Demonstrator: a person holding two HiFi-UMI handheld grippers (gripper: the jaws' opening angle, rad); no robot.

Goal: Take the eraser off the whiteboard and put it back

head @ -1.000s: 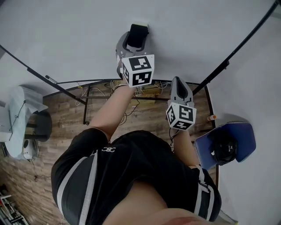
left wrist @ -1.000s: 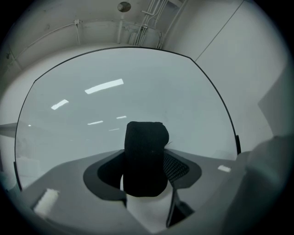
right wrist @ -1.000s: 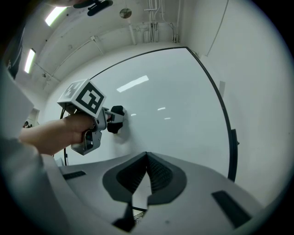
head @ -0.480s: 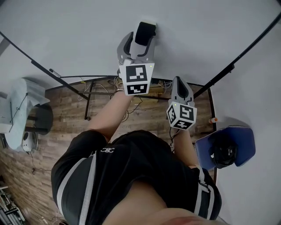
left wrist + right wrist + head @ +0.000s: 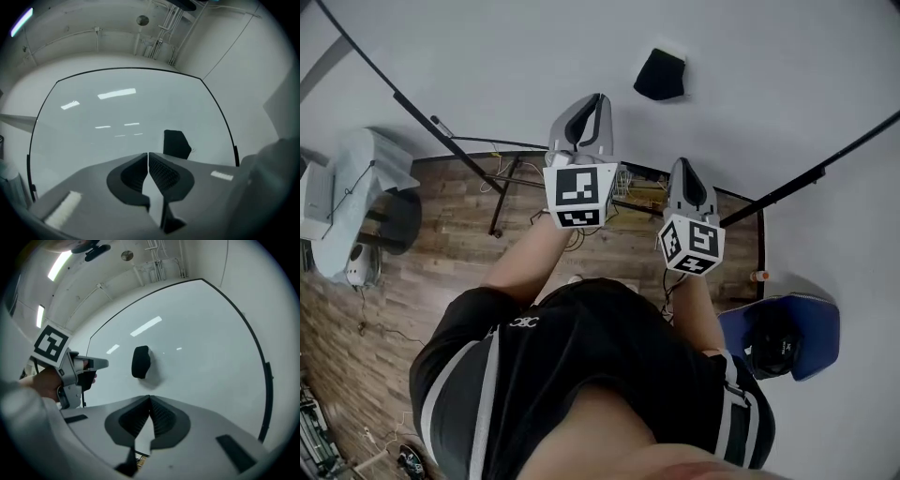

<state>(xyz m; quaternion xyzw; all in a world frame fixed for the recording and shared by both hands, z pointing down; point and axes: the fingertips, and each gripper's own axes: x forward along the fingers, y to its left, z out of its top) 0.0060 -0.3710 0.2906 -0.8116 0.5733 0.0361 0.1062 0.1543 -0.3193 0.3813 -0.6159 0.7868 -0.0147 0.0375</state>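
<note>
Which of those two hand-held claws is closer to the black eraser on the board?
The left gripper: it reaches further toward the eraser than the right gripper. Its jaws have just closed, empty.

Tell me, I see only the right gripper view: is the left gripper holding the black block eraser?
Observer: No. The left gripper is empty: its tongs have just been closing and now meet with nothing between them.
Operator: Where is the eraser from it?
Observer: The black block eraser sits on the white whiteboard, beyond the tong tips, to their right, apart from them.
Operator: Anything on the floor?
Observer: Head view shows a blue chair at lower right, a black object on it.
</note>
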